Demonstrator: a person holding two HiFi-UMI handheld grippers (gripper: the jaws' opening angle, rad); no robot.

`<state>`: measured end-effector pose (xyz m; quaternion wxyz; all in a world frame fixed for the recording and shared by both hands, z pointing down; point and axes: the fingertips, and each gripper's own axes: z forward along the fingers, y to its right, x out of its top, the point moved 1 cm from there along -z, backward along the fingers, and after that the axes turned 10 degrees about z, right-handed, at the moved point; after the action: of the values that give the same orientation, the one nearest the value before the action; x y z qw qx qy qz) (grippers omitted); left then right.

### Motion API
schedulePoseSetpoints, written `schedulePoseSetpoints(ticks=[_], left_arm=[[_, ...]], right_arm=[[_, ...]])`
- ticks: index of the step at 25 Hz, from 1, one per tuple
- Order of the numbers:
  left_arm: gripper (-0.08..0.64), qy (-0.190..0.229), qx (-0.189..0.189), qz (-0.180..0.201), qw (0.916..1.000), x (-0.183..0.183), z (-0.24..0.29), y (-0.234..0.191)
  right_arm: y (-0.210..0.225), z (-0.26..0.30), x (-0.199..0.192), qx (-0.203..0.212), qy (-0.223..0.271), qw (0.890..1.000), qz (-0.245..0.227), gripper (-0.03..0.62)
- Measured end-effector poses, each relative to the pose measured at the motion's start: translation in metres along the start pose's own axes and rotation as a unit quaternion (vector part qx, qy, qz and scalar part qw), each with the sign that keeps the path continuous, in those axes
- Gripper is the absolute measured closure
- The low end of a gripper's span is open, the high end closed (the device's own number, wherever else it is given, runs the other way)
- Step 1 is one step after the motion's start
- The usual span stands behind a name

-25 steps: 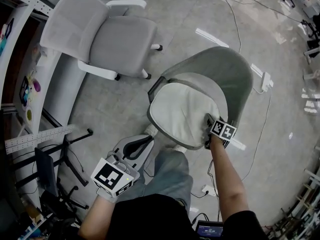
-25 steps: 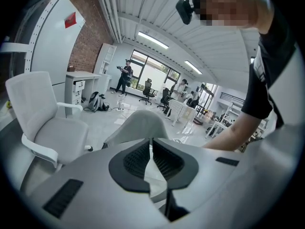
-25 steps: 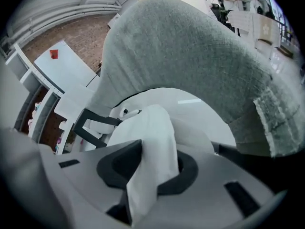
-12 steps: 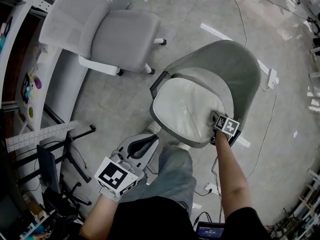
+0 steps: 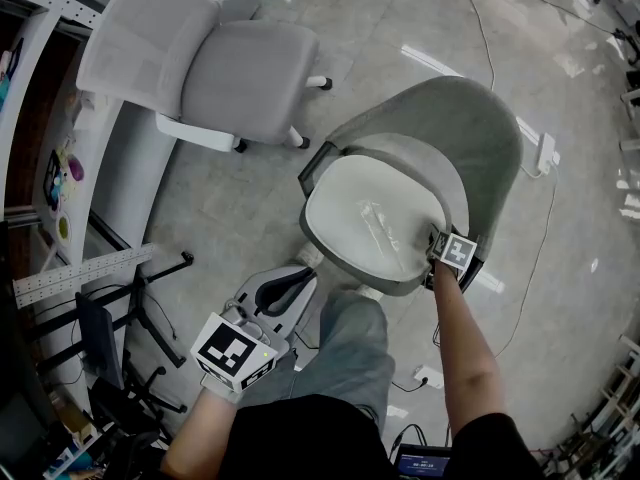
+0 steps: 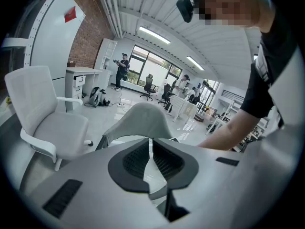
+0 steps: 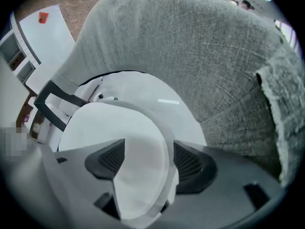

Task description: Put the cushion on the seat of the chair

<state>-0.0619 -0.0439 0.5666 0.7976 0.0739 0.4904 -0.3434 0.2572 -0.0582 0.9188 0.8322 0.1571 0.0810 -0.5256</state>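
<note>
Cushion, white and rounded, flat on the seat of the grey shell chair, covering nearly all of it, grey front rim just showing below. Right tool at the cushion's near right edge, pointed steeply down, forearm trailing back from it. Jaws opening. In the right gripper view, a fold of the cushion's edge between them, close against the pad at that view's left, apart from the other one, so released, not clenched. Rough grey backrest curving round above and to the right in that view.

Left tool low at the left, well apart from the grey chair, above the floor and beside a leg in jeans. Jaws drawn almost together, only a narrow slit between the ribbed pads, nothing in it. Aimed past the grey chair toward the open room. White office chair up at the left, well apart from the grey one.
</note>
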Motion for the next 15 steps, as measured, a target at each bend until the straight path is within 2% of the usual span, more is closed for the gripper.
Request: schedulePoseSetpoints(ticks=[4, 9, 12, 15], left_arm=[[0.545, 0.002, -0.005, 0.001, 1.0000, 0.003, -0.001, 0.000], [0.545, 0.005, -0.015, 0.008, 0.9998, 0.011, -0.003, -0.003], [0.545, 0.010, -0.024, 0.012, 0.9996, 0.019, -0.007, -0.005], [0.545, 0.015, -0.036, 0.021, 0.9990, 0.032, -0.009, -0.008]], right_arm=[[-0.003, -0.006, 0.000, 0.001, 0.003, 1.000, -0.003, 0.284], [-0.027, -0.025, 0.007, 0.038, 0.009, 0.999, 0.001, 0.284], [-0.057, -0.047, 0.015, 0.079, 0.014, 0.997, -0.012, 0.285], [-0.085, -0.072, 0.021, 0.125, 0.018, 0.992, -0.006, 0.300]])
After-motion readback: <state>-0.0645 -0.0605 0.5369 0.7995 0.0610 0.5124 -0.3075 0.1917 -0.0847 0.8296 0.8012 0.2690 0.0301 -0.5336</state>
